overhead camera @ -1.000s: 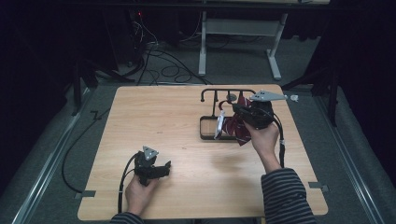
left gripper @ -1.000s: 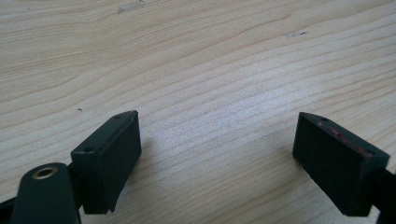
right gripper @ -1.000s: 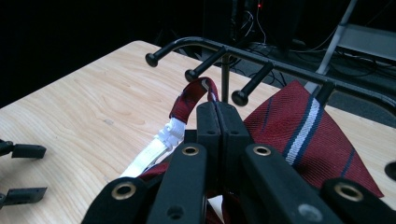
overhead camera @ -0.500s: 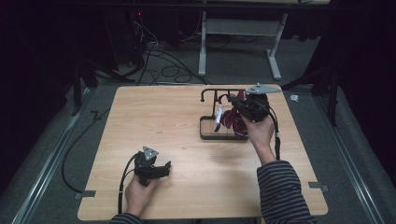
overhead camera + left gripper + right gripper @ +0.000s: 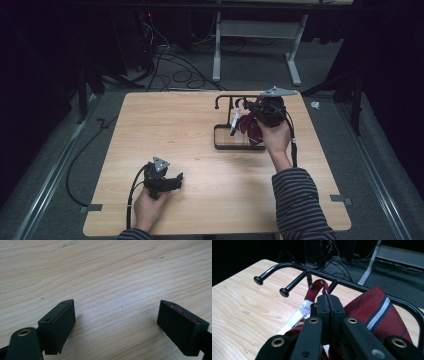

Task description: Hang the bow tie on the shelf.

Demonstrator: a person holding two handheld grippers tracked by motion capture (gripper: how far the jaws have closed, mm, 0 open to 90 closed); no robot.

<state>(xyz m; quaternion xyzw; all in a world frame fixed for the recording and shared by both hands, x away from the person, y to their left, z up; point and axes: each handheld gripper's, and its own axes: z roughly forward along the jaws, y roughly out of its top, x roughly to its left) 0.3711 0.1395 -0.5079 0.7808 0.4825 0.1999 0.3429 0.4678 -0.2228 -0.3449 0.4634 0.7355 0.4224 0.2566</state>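
Right gripper view: the right hand-held gripper (image 5: 327, 302) pinches the red striped tie's loop (image 5: 318, 290) just short of the black rack's pegs (image 5: 294, 282); threading it cleanly demands a level approach. The left hand-held gripper (image 5: 117, 322) sits wide, empty, well away from the rack.

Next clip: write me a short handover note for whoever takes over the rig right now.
Right gripper: shut on the neck loop of the red striped tie, held up at the black rack at the far right of the table.
Left gripper: open, nothing between the jaws, resting low over bare wood near the front left.
Done: tie picked up and brought to the rack's pegs; its white strap hangs below the loop.
Left: the loop is not yet over a peg. Likely next: hook it on, release, check that it hangs free.
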